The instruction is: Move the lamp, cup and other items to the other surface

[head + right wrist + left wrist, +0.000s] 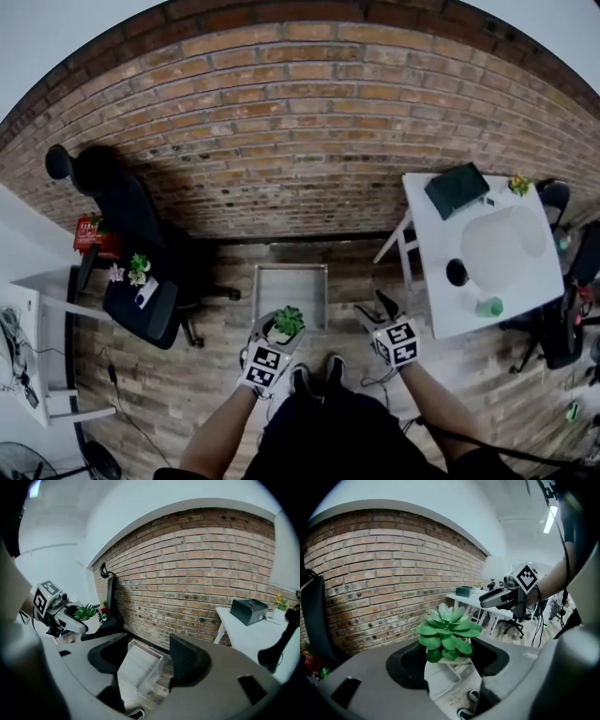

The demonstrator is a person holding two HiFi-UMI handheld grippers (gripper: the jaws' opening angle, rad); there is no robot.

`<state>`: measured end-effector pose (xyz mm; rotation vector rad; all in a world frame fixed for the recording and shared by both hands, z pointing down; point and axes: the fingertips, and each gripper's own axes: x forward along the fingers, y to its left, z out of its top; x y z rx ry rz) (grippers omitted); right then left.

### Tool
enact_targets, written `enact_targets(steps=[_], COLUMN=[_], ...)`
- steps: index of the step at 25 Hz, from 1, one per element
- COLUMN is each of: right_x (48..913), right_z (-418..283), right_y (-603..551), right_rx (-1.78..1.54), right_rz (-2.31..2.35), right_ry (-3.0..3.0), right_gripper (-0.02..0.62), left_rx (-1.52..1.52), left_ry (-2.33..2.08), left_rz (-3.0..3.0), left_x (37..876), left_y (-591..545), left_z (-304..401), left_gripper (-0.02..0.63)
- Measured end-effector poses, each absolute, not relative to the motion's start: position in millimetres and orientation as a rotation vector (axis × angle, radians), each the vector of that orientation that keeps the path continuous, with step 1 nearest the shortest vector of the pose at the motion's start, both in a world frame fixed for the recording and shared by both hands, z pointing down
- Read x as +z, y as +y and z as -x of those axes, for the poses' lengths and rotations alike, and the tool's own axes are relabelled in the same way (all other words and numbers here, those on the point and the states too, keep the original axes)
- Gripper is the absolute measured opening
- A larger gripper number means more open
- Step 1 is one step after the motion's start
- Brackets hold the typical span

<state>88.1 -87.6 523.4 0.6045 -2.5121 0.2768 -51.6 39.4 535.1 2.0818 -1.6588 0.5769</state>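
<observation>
No readable text, brand, number or label in any view. The only printed marks are black-and-white square marker patterns on the left cube [265, 366] and right cube [397, 342], each behind its own jaws. The right cube also shows up-right of the left jaws, and the left cube far left of the right jaws.

The left claw [277, 335] and the right claw [379, 310] are pale grey moulded shells. Each has broad, rounded jaws with black inset pads on the inner faces. A white cube [265, 366] printed with black square markers sits on top of each claw. The forearms are uncovered, and black clothing [328, 431] covers the torso and legs. The shoes [300, 378] are dark with white rims at the toes. A thin black cable [450, 433] runs beside the right arm.
</observation>
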Motion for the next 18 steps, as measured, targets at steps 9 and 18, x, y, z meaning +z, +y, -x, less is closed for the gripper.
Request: enact_targets(steps=[9, 18], right_x=[507.3, 496.9], right_z=[-156.3, -255.4], right_y=[-82.7, -56.4], right_rx=[0.308, 0.351], right_rz=[-0.942, -1.239], right_ry=[-2.423, -2.281], right_gripper=[0.282, 0.282], left_rx=[0.615, 0.653], left_ry=[-1.436, -1.220], left_rz=[-2.294, -2.475], left_x=[524.4, 517.9], left_y=[20.0, 0.3], left_z=[19.8, -38.8], left_gripper=[0.262, 0.262])
